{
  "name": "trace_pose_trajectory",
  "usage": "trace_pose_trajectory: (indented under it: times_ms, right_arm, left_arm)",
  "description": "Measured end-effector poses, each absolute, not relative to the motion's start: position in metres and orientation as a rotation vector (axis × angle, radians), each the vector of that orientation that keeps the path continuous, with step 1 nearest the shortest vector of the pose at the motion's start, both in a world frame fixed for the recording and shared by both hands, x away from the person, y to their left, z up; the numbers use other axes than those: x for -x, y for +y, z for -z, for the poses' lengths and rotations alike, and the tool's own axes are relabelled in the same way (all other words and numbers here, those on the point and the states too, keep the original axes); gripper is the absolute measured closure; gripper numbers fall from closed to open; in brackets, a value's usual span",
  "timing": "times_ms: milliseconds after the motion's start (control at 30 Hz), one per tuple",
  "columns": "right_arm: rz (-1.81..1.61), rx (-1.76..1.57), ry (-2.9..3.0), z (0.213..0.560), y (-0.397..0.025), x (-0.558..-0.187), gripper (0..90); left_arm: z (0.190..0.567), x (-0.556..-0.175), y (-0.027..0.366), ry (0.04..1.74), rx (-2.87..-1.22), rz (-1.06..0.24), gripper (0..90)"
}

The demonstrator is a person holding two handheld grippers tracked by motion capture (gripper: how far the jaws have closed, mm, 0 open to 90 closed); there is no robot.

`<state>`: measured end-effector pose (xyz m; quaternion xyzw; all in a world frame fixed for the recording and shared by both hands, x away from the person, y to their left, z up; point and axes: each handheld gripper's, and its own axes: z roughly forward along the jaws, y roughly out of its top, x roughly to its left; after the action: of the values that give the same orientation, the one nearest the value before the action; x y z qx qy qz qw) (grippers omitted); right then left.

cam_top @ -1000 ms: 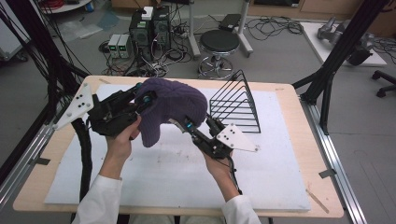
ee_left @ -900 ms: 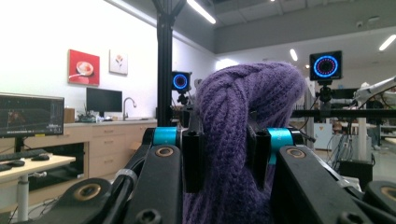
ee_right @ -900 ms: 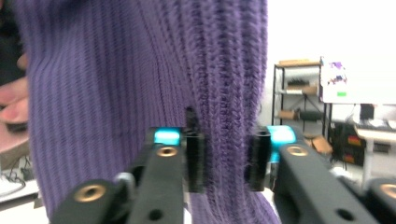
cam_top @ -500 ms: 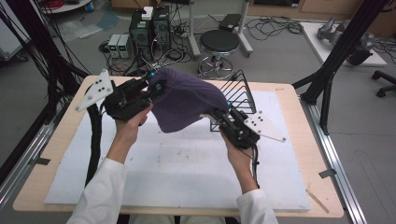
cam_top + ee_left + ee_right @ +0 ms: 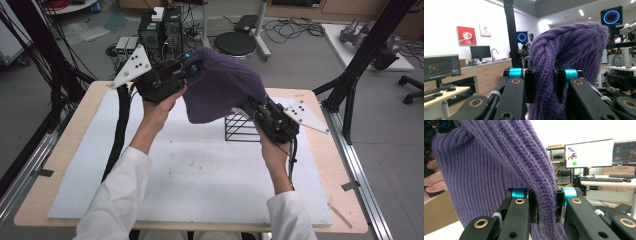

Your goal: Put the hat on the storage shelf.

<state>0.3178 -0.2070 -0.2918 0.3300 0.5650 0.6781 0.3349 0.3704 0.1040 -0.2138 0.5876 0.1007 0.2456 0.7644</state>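
Desk (image 5: pixel 300 200), white mat on top: nothing on it has shifted over the last second. What shifted is us. We've carried the purple knit hat (image 5: pixel 222 85) from the middle of the desk up and toward the far edge; it now hangs in the air above the black wire rack (image 5: pixel 240 129), which stands near the far right corner. The hat covers the rack's upper part from the high view, so we can't tell whether fabric touches the wire yet.

Left gripper (image 5: pixel 187 67) has risen to the hat's far-left side, off past the desk's far edge. Its fingers (image 5: pixel 530 86) are clenched on a thick cable-knit fold, seen plainly in the left gripper view.

Right gripper (image 5: pixel 257 107) has swung out to the right, right at the rack's right side, lower than the left one. Its fingers (image 5: pixel 534 206) are clamped on the ribbed brim (image 5: pixel 544 195), knit bunched between them.

So the hat is stretched between the two grips, tilted down to the right, opening facing down as far as we can judge.

Our read: transport is mostly done and we're lined up over the rack. Next is lowering the hat onto it, then letting go. Risk: knit snagging on a wire tip.
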Motion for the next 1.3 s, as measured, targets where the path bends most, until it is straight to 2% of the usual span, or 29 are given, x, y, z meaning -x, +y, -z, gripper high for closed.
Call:
trace_pose_trajectory:
  times_ms: [200,433,800,1300]
  right_arm:
    - [-1.734,-0.897,1.422,0.273,-0.225,-0.328,81.4]
    - [-1.713,-0.938,1.392,0.268,-0.246,-0.334,81.3]
    - [-1.641,-1.071,1.354,0.281,-0.278,-0.349,81.1]
    - [-1.544,-1.195,1.424,0.309,-0.282,-0.357,80.9]
  left_arm:
    - [0.204,-0.384,0.085,0.209,-1.263,-0.549,78.9]
    - [0.196,-0.395,0.056,0.173,-1.277,-0.571,79.1]
    - [0.204,-0.406,0.013,0.160,-1.319,-0.615,79.1]
    - [0.237,-0.410,-0.004,0.213,-1.386,-0.564,78.9]
